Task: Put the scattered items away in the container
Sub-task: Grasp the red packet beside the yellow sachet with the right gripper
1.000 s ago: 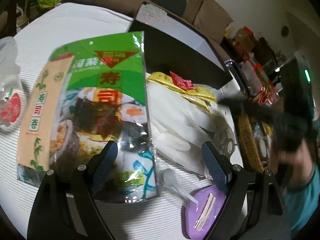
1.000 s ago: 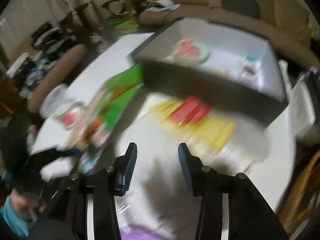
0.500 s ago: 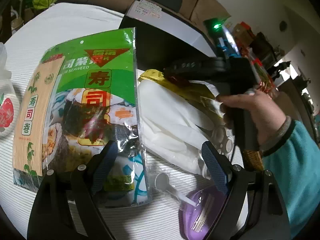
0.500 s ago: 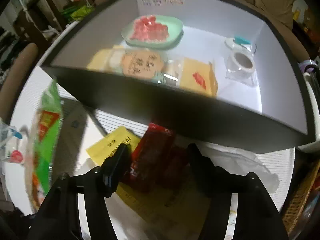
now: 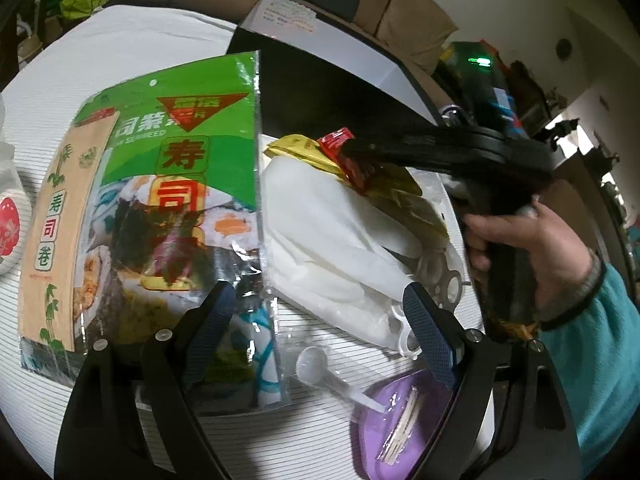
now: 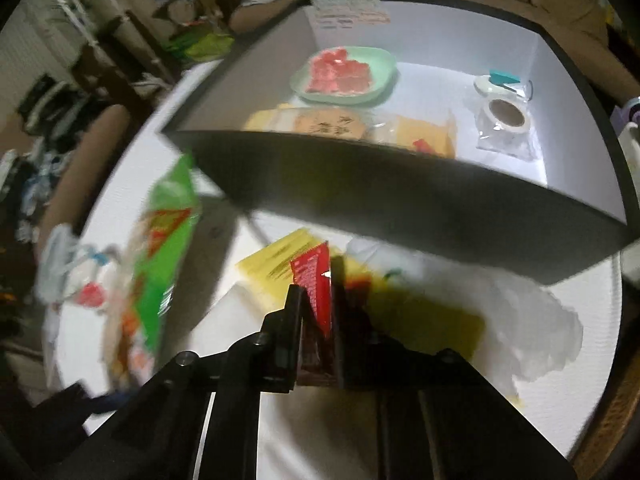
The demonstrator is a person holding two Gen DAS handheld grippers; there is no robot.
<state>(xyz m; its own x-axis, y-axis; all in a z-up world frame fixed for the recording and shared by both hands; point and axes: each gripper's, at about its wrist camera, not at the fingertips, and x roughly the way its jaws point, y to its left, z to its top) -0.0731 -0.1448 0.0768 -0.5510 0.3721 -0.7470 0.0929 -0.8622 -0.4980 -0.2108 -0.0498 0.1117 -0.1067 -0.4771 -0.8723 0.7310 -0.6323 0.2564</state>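
Centrally, the red sachet [image 6: 316,284] is lying on the yellow packet [image 6: 276,264] before the box [image 6: 400,200]; the right gripper's [image 6: 316,312] jaws are closing around it, while the left gripper [image 5: 320,320] is hanging wide, empty. Thin foil may be slipping free.

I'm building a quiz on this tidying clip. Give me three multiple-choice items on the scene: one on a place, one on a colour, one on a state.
1. Where does the green plate of red pieces lie?
A. inside the dark-walled box
B. on the seaweed bag
C. on the purple tray

2. What colour is the sachet between the right gripper's jaws?
A. blue
B. red
C. white

3. How does the left gripper stand?
A. clamped on the spoon
B. clamped on the seaweed bag
C. open, holding nothing

Key: 1 A, the plate sits on the box's white floor. 2 B, a red sachet sticks up between the closing jaws. 3 C, its jaws stand wide apart over the table.
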